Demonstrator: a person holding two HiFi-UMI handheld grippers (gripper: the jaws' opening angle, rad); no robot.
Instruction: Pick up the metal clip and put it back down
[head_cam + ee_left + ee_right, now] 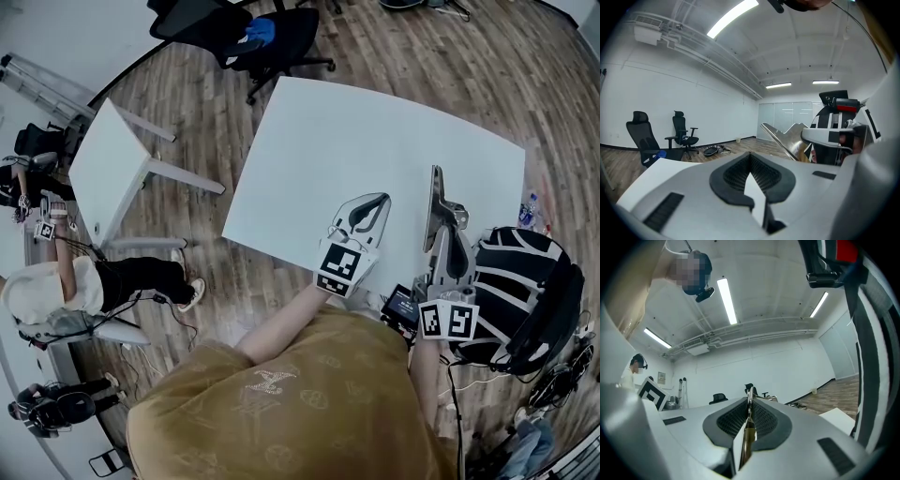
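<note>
The metal clip [436, 187] is a long silver piece held in the air over the near right part of the white table [309, 141]. My right gripper [448, 217] is shut on its lower end. In the right gripper view the clip [750, 401] shows edge-on as a thin strip squeezed between the dark pads of the right gripper [749, 416]. My left gripper [379, 200] hovers to the left of it, shut, with nothing between its pads. From the left gripper [750, 171] I see the clip [780, 136] sticking out up and to the left, off to my right.
A smaller white table [108, 164] stands to the left, with a person [56, 281] near it. Black office chairs [272, 37] stand beyond the table's far edge. A black-and-white striped chair or bag [525, 281] sits close at the right. The floor is wood.
</note>
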